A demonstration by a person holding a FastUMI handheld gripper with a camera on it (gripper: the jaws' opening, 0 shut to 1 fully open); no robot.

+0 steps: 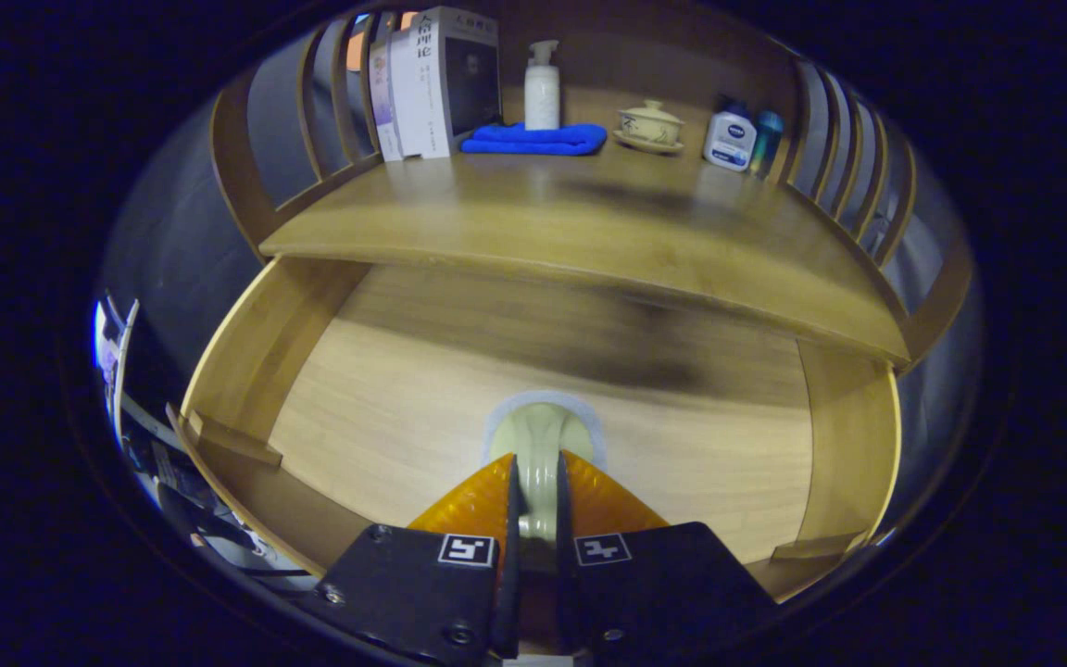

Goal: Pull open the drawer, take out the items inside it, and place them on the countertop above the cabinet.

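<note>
Drawer (330, 408) already pulled open below the worktop (589, 232). Hand-held gripper (538, 472) nearly closed, both fingers pinching a pale ceramic piece (541, 431), likely a cup or lid, over the drawer floor. Left: carry it to the worktop; no other drawer items visible.

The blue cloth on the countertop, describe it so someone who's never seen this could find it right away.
Start at the wooden countertop above the open drawer, far beyond the gripper, whose fingers pinch a pale object. At the back, the blue cloth lies folded flat between the books and lidded cup, the pump bottle right behind it. It's the only soft, bright blue thing there.
</note>
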